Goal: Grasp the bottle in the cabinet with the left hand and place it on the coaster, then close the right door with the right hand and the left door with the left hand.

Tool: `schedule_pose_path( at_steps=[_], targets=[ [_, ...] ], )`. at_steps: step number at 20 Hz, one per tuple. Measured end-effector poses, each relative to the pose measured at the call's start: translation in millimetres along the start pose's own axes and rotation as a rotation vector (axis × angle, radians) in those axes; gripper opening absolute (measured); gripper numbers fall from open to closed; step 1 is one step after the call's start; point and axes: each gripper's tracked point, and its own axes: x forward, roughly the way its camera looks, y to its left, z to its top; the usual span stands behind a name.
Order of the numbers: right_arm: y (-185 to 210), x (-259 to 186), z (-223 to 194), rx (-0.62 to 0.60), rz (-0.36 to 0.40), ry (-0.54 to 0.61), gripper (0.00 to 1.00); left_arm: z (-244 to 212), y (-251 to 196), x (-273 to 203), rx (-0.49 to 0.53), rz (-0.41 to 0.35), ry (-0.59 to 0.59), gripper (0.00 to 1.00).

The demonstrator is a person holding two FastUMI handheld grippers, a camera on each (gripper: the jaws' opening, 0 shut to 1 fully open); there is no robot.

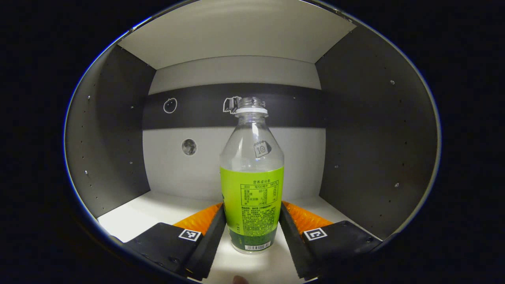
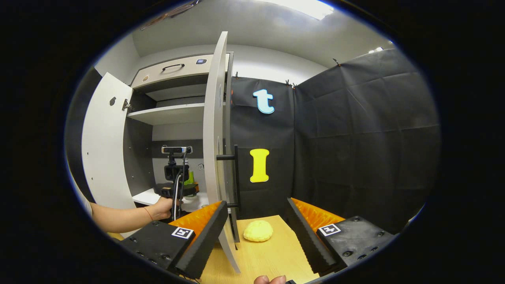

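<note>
Our left hand-held gripper (image 1: pixel 252 232) sits inside the cabinet with its fingers (image 1: pixel 215 232) flanking the lower part of the bottle (image 1: pixel 251 185), right at its sides; we cannot tell whether both already press on it. The bottle stands upright on the cabinet shelf (image 1: pixel 142 217), uncapped and seemingly empty, so we judge it light and easy to tip or crush. To do this step well we would close evenly on the labelled section, keep the bottle vertical, lift only slightly, then draw straight back out between the doors. Our right hand-held gripper (image 2: pixel 256 232) waits with its jaws wide and nothing between them above the desk (image 2: pixel 272 256), near the yellow coaster (image 2: pixel 258 230) and just beside the open right door (image 2: pixel 215 138). The left door (image 2: pixel 104 146) also stands open.
</note>
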Motion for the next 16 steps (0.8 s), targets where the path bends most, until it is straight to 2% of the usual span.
schedule_pose_path(
  at_steps=[4,7,16],
  targets=[
    [2.8,-4.6,4.7,0.012,0.004,-0.015,0.99,27.2,4.7,-43.5,0.019,-0.036,-0.072,0.78],
    [8.2,-7.9,9.9,0.028,0.014,-0.03,0.98,37.6,8.6,-98.0,0.015,-0.079,-0.1,0.78],
    [28.9,-31.1,18.5,0.026,0.042,-0.058,0.98,0.0,28.9,-252.9,-0.008,-0.158,-0.091,0.78]
  ],
)
